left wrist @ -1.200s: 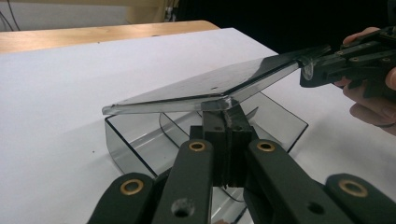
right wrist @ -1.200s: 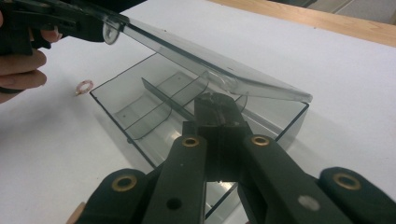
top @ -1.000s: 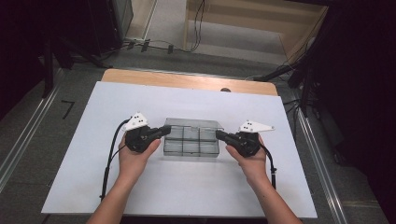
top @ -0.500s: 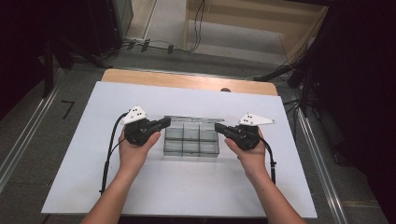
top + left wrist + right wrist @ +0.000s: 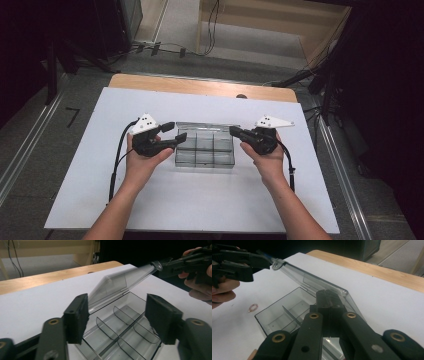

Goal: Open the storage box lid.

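one clear box point(image 5: 205, 150), two tongs point(image 5: 176, 136)

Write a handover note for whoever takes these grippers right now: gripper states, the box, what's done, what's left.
Left gripper: open. Its jaws have just been opening at the left end of the box, and nothing is clamped between them.
Right gripper: shut on the right end of the lid, holding it raised at a slant.
Box: on the white table; the compartments look empty.
Done: lid lifted partway.
Left: likely swing the lid fully open, but it is unclear which way it goes next.
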The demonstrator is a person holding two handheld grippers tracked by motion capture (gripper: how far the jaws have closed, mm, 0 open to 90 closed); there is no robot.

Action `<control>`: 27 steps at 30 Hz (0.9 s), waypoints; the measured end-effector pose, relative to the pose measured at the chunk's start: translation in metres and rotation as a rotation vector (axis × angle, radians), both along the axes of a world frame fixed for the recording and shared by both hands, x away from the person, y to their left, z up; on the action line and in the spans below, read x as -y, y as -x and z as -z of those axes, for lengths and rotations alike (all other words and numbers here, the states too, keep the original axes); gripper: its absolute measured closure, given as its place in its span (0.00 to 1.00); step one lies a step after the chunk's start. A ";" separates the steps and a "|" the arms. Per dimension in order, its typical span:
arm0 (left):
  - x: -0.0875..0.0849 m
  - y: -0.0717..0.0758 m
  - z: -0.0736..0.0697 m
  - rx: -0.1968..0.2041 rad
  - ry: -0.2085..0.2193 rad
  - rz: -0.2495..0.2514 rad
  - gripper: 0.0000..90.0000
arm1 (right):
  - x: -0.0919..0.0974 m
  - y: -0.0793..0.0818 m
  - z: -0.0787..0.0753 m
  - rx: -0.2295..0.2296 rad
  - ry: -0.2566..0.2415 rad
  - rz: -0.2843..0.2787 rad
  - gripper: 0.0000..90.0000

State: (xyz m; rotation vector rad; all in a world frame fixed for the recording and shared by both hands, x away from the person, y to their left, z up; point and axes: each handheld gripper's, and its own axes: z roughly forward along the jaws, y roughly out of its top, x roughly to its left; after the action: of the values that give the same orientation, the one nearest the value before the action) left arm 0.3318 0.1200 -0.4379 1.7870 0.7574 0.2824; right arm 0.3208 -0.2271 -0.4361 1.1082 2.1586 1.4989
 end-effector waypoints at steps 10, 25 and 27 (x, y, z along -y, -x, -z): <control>-0.003 -0.016 0.006 -0.033 0.017 -0.040 0.01 | -0.002 -0.006 -0.003 0.009 0.000 0.002 0.97; 0.015 -0.047 0.017 -0.026 -0.043 -0.045 0.30 | -0.001 -0.013 -0.009 0.037 0.006 0.021 0.97; 0.017 -0.051 0.018 -0.025 -0.041 -0.040 0.32 | 0.000 -0.015 -0.008 0.053 0.010 0.026 0.97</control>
State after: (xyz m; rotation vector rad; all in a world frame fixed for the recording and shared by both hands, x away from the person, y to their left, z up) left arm 0.3827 0.1031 -0.4559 1.8188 0.8108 0.3048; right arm 0.3358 -0.2273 -0.4284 1.0767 2.1063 1.4873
